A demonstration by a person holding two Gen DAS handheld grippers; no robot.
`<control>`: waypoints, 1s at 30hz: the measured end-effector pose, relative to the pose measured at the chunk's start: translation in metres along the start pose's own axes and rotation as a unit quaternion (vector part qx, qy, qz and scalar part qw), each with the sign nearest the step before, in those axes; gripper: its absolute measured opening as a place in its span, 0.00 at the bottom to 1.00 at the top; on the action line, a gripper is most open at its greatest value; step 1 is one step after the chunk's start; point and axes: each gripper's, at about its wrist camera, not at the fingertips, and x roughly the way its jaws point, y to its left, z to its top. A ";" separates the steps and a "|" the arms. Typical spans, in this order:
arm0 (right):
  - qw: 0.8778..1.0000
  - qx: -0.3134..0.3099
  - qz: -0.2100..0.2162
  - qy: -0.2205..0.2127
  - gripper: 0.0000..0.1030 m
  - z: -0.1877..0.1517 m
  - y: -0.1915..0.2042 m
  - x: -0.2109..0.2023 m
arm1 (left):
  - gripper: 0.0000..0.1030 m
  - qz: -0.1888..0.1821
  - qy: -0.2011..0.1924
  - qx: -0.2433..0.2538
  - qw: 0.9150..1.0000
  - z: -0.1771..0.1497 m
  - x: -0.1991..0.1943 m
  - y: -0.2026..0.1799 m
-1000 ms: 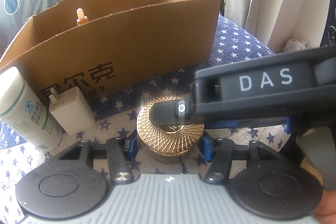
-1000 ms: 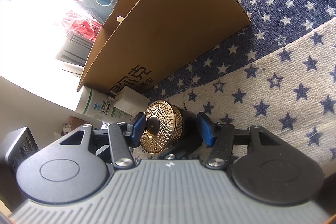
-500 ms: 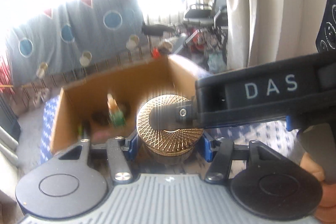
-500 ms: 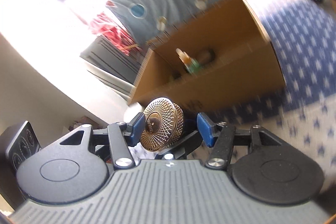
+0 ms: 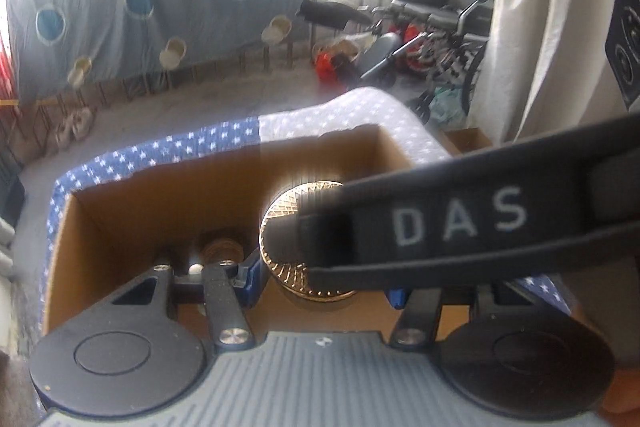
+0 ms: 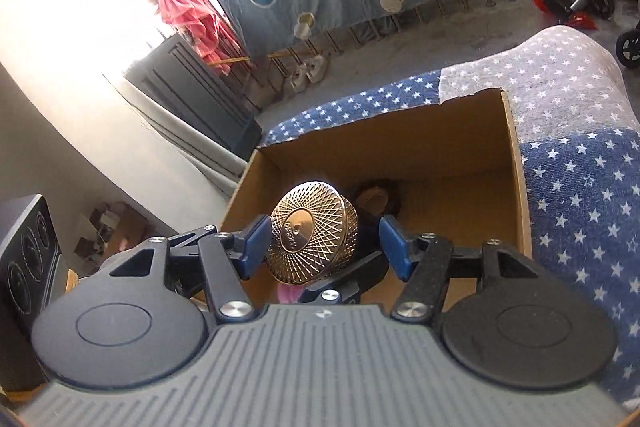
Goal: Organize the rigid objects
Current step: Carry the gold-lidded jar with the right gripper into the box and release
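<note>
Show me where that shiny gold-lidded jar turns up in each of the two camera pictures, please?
Left wrist view: the gold-lidded jar sits at centre, between the left tool fingers, half hidden by the other tool's black finger marked DAS.
Right wrist view: it is low at centre-left, tilted, lid facing the camera, between the right tool fingers.
Shared landmark: the open cardboard box behind the jar in both views.
</note>
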 end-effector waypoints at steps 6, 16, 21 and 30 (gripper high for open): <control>0.997 -0.022 -0.038 0.066 0.59 0.042 -0.021 0.058 | 0.56 -0.018 0.056 -0.067 0.996 0.020 0.052 0.024; 0.988 -0.083 -0.068 0.108 0.56 0.065 -0.026 0.101 | 0.57 -0.021 0.095 -0.124 0.987 0.036 0.099 0.036; 0.986 -0.099 -0.074 0.109 0.54 0.070 -0.029 0.110 | 0.58 -0.024 0.091 -0.129 0.987 0.040 0.102 0.038; 0.992 -0.098 -0.048 0.056 0.55 0.072 -0.018 0.073 | 0.65 -0.032 0.030 -0.099 0.994 0.041 0.054 0.022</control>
